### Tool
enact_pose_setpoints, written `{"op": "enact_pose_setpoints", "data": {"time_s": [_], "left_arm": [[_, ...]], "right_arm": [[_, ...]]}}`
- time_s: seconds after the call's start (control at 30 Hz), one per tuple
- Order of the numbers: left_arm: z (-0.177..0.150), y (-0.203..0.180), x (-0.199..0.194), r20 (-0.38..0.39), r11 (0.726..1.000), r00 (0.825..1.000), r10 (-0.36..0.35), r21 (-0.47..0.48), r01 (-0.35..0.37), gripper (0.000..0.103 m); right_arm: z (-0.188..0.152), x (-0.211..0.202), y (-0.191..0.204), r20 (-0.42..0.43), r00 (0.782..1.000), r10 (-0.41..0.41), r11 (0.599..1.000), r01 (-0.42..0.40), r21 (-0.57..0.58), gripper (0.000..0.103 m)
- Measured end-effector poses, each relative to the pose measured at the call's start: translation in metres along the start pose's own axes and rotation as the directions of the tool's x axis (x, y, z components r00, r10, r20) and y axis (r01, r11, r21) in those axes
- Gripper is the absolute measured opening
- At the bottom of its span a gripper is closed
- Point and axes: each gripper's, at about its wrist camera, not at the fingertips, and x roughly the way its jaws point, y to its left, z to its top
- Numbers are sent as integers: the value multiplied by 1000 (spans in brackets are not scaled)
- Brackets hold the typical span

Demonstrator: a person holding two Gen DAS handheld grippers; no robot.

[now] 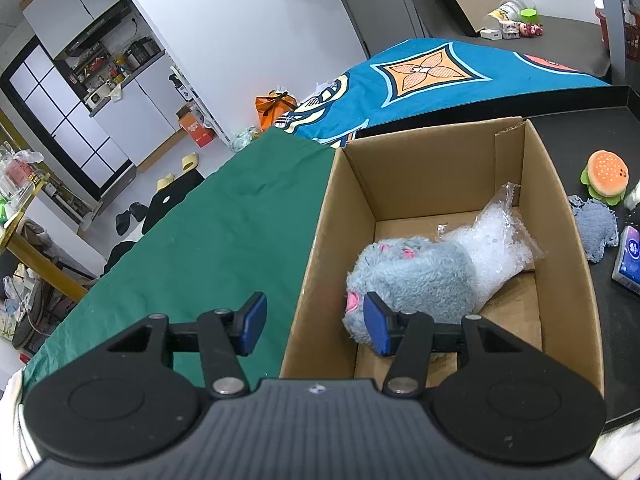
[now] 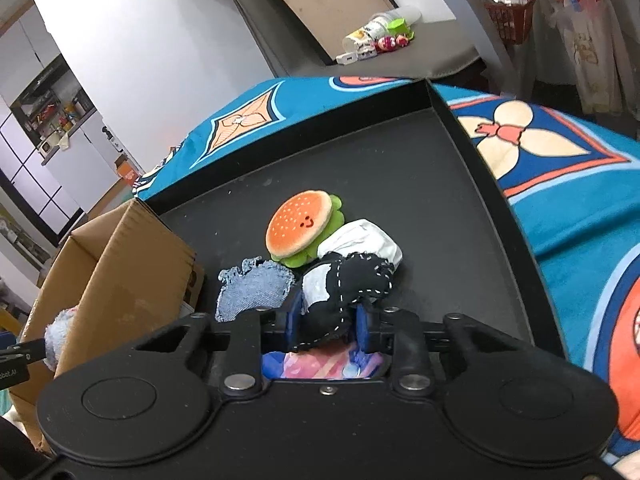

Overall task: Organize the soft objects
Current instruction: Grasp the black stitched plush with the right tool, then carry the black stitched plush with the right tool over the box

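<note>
Straddling the left wall of the cardboard box (image 1: pixel 444 184), the left tongs (image 1: pixel 316 326) stand half open and empty; a grey plush (image 1: pixel 412 276) already lies inside. In the right view, the right tongs (image 2: pixel 328 326) pinch a black-and-white stitched plush (image 2: pixel 348 284) on the black tray (image 2: pixel 400 160); next, I judge, lift it across into the box.

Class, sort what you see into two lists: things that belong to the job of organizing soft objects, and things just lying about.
Belongs to the job:
cardboard box
grey plush toy in the box
burger plush
denim scrap
black-and-white stitched toy, gripped by the right gripper

Just lying about:
slippers
orange bag
red basket
</note>
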Motion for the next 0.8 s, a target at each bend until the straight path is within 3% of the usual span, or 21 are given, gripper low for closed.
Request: {"op": "enact_pose_setpoints", "data": {"time_s": [0.37, 0.8], "left_arm": [[-1, 5, -4, 12, 1000, 1000, -19, -21, 19, 52], [-2, 17, -6, 15, 996, 999, -45, -78, 46, 52]], "right_arm": [[3, -20, 1, 39, 999, -19, 1000, 20, -19, 20], [13, -36, 23, 25, 999, -29, 996, 31, -81, 20]]}}
